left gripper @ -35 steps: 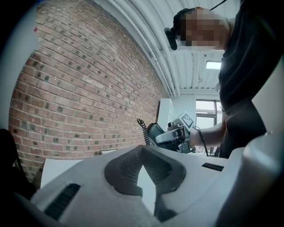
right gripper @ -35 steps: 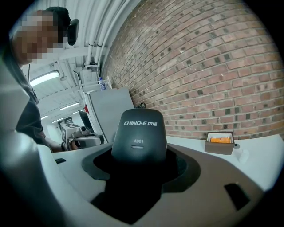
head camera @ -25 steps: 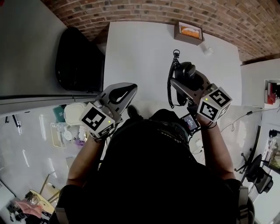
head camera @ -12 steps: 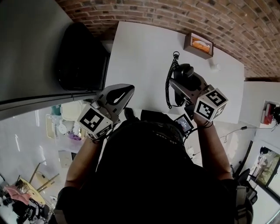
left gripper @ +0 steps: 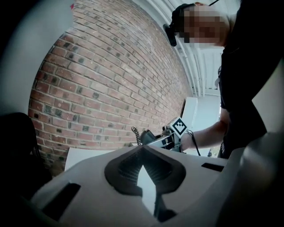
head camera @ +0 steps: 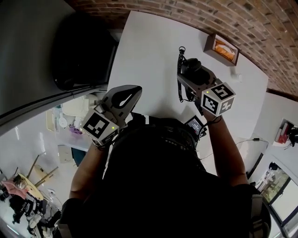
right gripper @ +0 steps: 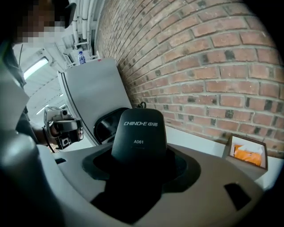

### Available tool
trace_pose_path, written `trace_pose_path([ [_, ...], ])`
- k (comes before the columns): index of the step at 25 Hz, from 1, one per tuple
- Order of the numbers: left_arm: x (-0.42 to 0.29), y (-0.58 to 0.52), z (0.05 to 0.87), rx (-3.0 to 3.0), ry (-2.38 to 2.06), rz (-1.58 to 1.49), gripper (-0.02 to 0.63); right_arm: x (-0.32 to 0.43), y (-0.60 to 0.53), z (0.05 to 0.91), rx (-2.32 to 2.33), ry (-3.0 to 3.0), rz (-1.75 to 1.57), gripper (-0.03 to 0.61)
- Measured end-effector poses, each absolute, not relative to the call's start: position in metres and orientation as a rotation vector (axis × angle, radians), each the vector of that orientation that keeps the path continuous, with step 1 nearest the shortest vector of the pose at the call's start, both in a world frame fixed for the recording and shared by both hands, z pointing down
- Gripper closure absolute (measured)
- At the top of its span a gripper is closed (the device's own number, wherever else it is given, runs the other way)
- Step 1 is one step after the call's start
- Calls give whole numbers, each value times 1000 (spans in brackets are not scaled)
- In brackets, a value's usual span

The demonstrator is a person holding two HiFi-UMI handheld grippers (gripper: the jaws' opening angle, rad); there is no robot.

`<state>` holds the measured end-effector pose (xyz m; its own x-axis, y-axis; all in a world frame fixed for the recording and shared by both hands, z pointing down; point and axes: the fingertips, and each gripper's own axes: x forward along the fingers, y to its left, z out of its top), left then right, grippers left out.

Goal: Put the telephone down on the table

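My right gripper (head camera: 190, 80) is shut on a black telephone (head camera: 194, 69) and holds it over the white table (head camera: 149, 46), right of the middle. The phone's coiled cord (head camera: 179, 76) hangs from its left side. In the right gripper view the telephone (right gripper: 138, 133) fills the space between the jaws of the right gripper (right gripper: 138, 165). My left gripper (head camera: 136, 88) is at the table's near edge, shut with nothing in it. In the left gripper view, past the tips of the left gripper (left gripper: 142, 146), the telephone (left gripper: 148, 136) shows above the table (left gripper: 88, 155).
A small open box (head camera: 225, 48) with something orange inside stands at the table's far right, by the brick wall (head camera: 195, 14). A small white thing (head camera: 240, 77) lies near it. A black rounded object (head camera: 79, 46) sits left of the table.
My right gripper has carried the telephone a little farther out over the table, nearer the box. The left gripper has hardly moved. The head view has tilted.
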<state>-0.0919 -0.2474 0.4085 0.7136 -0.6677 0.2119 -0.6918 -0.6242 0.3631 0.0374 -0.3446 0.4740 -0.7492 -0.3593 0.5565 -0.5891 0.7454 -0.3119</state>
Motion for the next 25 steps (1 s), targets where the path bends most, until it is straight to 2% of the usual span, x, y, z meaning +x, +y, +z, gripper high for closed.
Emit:
trace_pose_path([
  [25, -100, -267, 481, 2323, -1081, 153, 606, 14, -393, 646, 596, -2272, 754, 293],
])
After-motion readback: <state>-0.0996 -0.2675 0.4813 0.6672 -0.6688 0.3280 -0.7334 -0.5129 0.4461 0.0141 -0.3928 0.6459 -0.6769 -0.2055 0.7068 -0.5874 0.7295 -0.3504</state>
